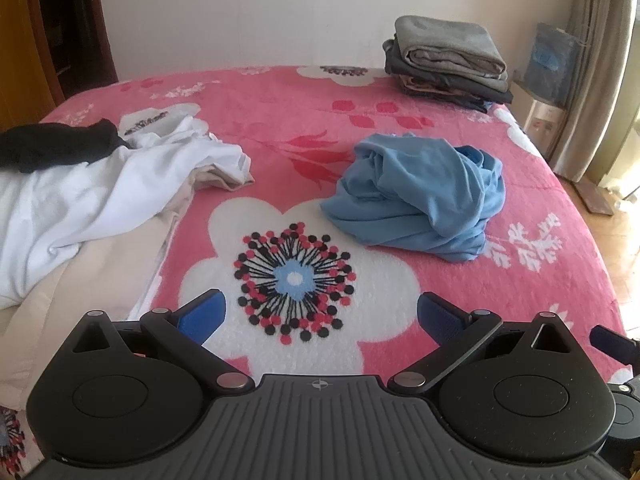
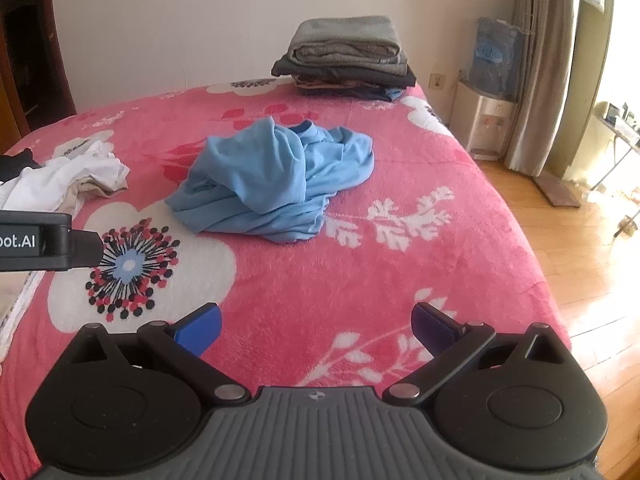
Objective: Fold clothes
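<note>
A crumpled light-blue shirt point(image 1: 416, 196) point(image 2: 272, 184) lies in a heap on the pink flowered blanket point(image 1: 280, 128) point(image 2: 400, 272). My left gripper point(image 1: 320, 314) hovers open above the big flower print, short of the shirt, nothing between its blue pads. My right gripper point(image 2: 316, 326) is likewise open and empty, nearer than the shirt and a little to its right. At the left lies a pile of unfolded white and beige clothes point(image 1: 100, 196) point(image 2: 68, 180) with a black garment point(image 1: 52, 148) on top. Part of the left gripper's body point(image 2: 44, 242) shows at the right wrist view's left edge.
A stack of folded grey and dark clothes point(image 1: 448, 64) point(image 2: 348, 60) sits at the bed's far right corner by the wall. A water dispenser point(image 2: 490, 120), curtain point(image 2: 544, 68) and wooden floor point(image 2: 580, 272) lie beyond the bed's right edge. A dark wooden wardrobe point(image 1: 52, 28) stands at far left.
</note>
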A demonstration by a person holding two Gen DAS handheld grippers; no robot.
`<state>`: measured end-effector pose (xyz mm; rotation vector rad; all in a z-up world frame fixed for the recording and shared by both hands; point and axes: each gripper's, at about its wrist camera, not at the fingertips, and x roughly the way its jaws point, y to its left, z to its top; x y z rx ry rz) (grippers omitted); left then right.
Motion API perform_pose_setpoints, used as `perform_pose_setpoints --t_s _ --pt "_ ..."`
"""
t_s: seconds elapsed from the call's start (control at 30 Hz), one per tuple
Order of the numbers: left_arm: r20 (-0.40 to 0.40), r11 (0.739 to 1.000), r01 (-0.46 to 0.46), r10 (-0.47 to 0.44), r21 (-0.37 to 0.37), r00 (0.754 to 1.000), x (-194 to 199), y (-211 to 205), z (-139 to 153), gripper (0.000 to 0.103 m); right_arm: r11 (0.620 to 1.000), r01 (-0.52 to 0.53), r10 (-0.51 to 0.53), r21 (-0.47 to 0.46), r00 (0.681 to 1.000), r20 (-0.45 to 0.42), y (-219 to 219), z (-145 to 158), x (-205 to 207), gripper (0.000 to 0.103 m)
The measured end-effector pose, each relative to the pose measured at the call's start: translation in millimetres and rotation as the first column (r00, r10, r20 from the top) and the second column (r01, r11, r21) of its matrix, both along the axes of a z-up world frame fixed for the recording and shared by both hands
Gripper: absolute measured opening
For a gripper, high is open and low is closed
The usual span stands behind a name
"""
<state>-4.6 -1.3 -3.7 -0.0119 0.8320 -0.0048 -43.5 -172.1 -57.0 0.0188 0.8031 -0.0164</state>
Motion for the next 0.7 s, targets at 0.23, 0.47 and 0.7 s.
perform_pose_setpoints --t_s 0.23,0.47,0.7 --pt "-0.034 0.997 0.001 -0.004 -0.074 0.999 -5.2 8.3 5.6 0.103 1.0 0.017 -0.016 -0.009 0.999 0.028 2.2 6.2 -1.9 0.103" --pt "0.014 1.0 0.006 -0.005 -0.029 1.0 -17.4 10.1 -7.5 0.103 0.999 0.032 -0.03 -0.032 0.998 0.064 2.8 3.1 -6.1 0.103" --pt "-0.001 1.0 -0.008 0.008 -0.015 1.0 -18.6 8.2 -20.3 0.103 0.999 0.022 -0.022 -0.029 0.999 0.023 3.8 -3.0 1.6 0.103"
